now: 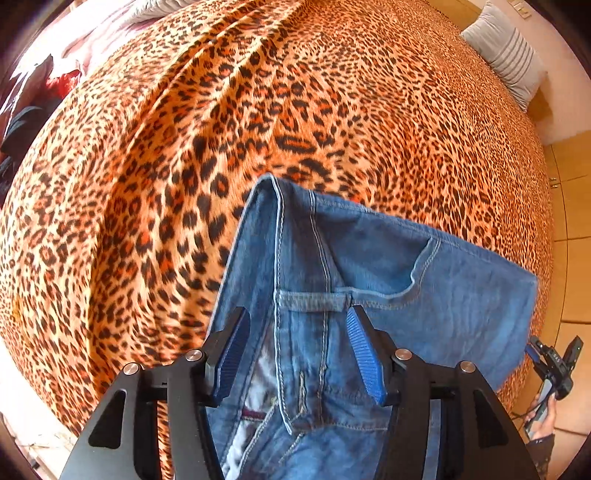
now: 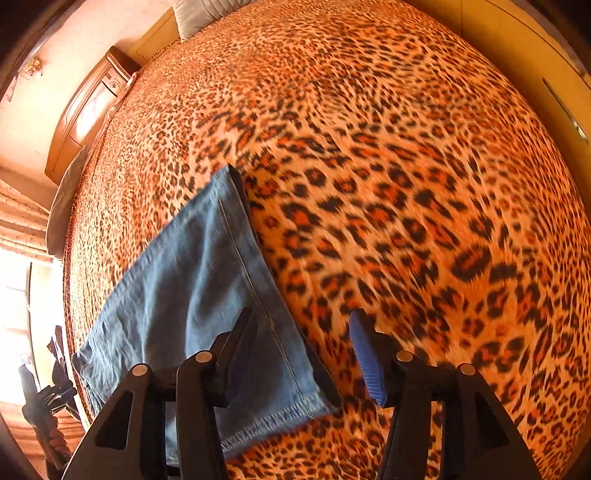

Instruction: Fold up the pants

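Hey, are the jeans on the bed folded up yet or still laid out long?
Still laid out long: the jeans run lengthwise from waistband to hem across the leopard bedspread. A lengthwise fold: cannot tell.

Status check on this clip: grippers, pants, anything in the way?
Left gripper open over the waistband. Right gripper open at the hem. Jeans lying on the leopard-print bedspread, neither end gripped. Nothing in the way.

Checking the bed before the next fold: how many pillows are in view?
2 at least. One striped pillow lies at the bed's far right corner in the left wrist view; the right wrist view shows one at the top edge, and another along the left edge. More may be hidden.
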`<control>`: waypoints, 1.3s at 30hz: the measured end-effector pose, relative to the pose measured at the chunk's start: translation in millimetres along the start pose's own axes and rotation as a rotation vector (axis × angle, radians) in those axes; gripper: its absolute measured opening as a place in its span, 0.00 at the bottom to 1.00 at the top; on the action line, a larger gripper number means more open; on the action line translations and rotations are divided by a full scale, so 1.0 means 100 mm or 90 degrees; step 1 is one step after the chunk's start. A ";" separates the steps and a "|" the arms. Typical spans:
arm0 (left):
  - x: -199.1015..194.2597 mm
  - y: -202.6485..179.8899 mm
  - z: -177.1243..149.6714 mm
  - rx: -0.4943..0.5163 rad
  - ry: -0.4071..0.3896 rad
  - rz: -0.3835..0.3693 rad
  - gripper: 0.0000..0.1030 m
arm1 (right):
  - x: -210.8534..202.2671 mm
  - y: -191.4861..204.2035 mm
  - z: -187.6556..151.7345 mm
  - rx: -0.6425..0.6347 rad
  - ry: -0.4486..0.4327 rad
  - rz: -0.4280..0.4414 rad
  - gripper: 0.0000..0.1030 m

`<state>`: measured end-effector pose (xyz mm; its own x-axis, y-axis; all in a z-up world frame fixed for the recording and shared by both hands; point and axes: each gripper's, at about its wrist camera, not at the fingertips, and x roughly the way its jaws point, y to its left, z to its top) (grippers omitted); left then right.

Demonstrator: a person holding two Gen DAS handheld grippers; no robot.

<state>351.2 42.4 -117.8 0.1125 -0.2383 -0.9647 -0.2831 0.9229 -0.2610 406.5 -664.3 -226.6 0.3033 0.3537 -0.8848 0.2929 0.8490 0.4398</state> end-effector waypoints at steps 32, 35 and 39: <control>-0.38 0.96 -1.75 -0.003 0.092 -0.016 0.55 | -1.04 -0.84 -2.72 0.102 -0.012 -0.045 0.46; -0.22 1.12 -1.95 -0.064 0.131 -0.064 0.55 | -1.04 -0.95 -2.91 0.143 -0.004 -0.041 0.48; -0.07 1.24 -2.12 -0.104 0.147 -0.106 0.57 | -1.05 -0.98 -3.16 0.156 0.003 -0.032 0.49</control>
<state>113.3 94.7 -150.7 -0.0441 -0.4621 -0.8857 -0.4295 0.8093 -0.4008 59.7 -660.3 -225.7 0.2791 0.3147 -0.9072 0.5191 0.7454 0.4183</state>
